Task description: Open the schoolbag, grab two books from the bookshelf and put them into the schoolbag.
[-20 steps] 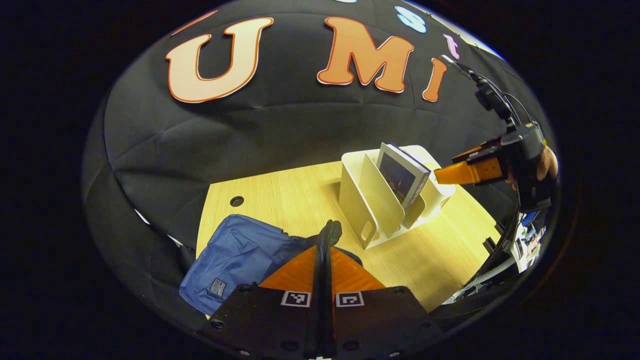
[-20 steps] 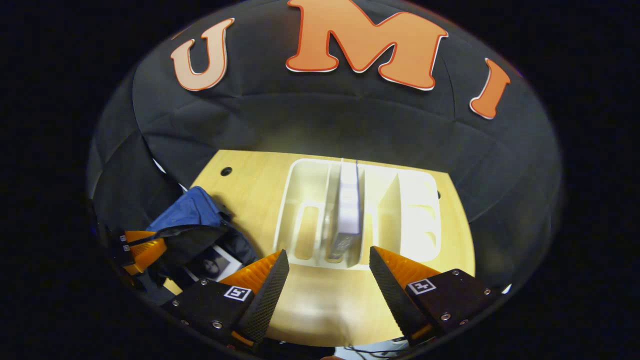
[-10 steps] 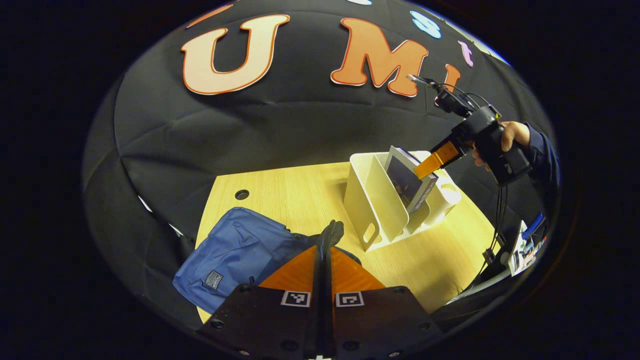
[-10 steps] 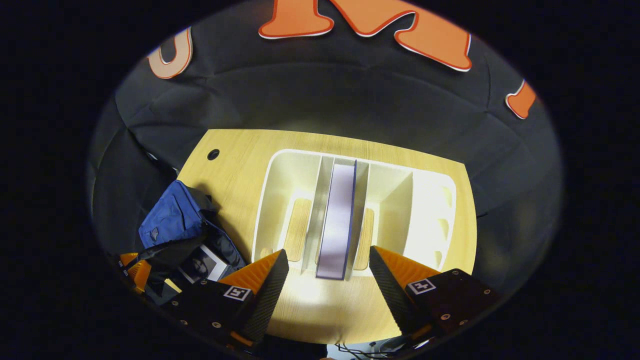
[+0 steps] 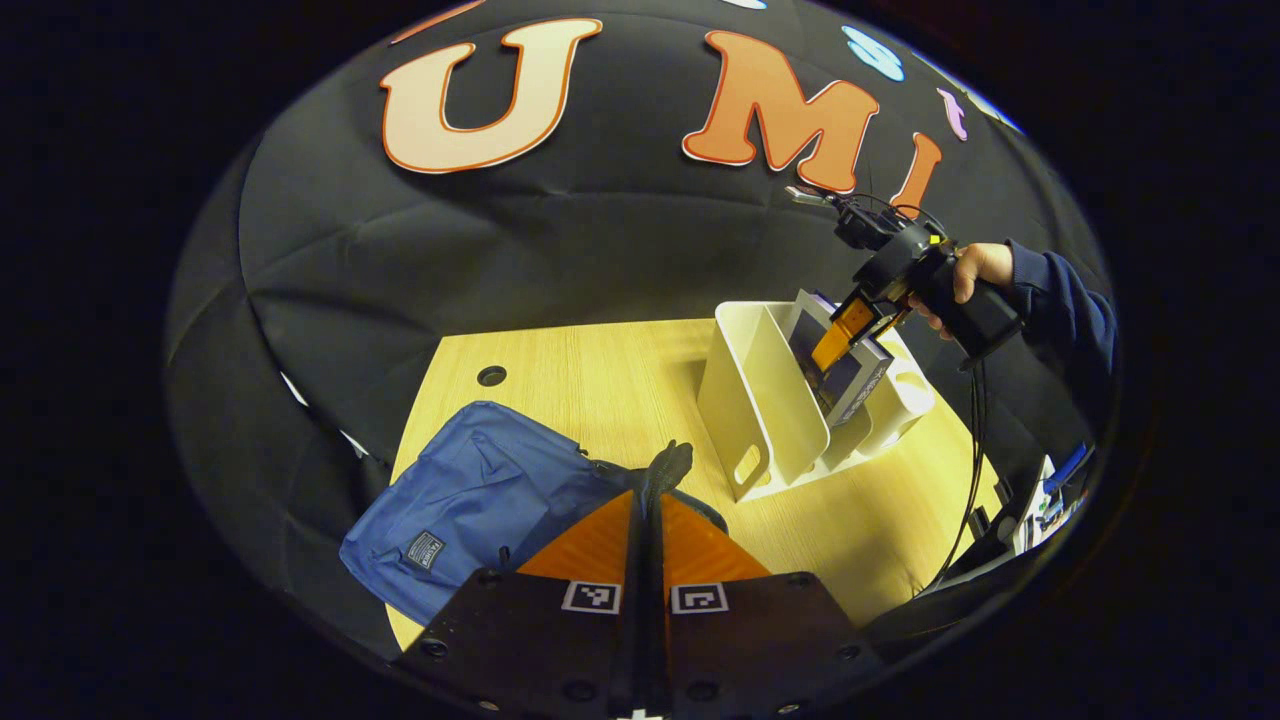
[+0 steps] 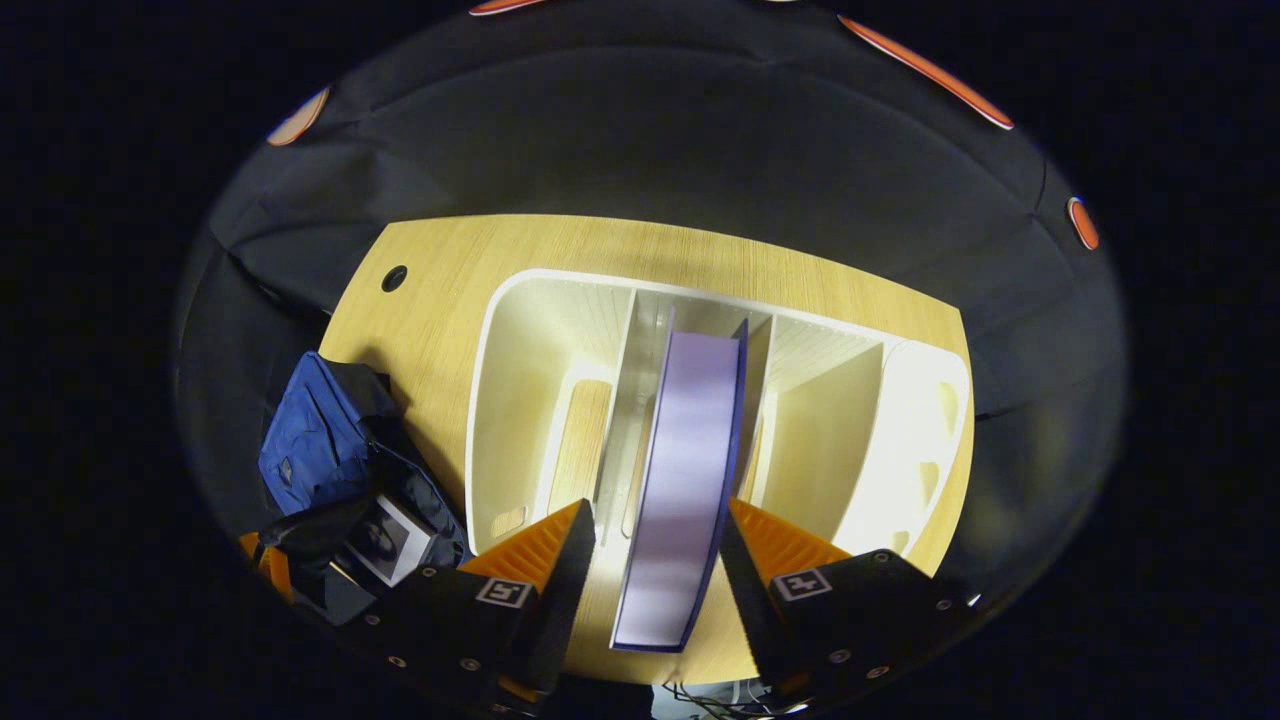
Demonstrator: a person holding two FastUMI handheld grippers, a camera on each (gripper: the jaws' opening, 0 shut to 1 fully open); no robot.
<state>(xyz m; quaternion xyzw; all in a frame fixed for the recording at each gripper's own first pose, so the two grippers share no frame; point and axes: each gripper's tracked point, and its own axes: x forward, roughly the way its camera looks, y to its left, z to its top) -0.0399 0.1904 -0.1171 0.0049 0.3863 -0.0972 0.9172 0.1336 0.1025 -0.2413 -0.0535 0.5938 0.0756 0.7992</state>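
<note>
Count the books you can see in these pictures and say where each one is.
2: one book stands in the white bookshelf, between the right gripper fingers; another lies inside the open schoolbag. More may be hidden.

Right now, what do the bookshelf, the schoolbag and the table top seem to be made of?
The bookshelf looks like moulded plastic, cream and smooth: rounded corners, thin dividers, cut-out slots. The schoolbag looks like woven fabric, blue and matte: it creases and slumps, with a sewn patch. The table shows pale wood grain with a flat finish; solid wood or laminate cannot be told.
</note>
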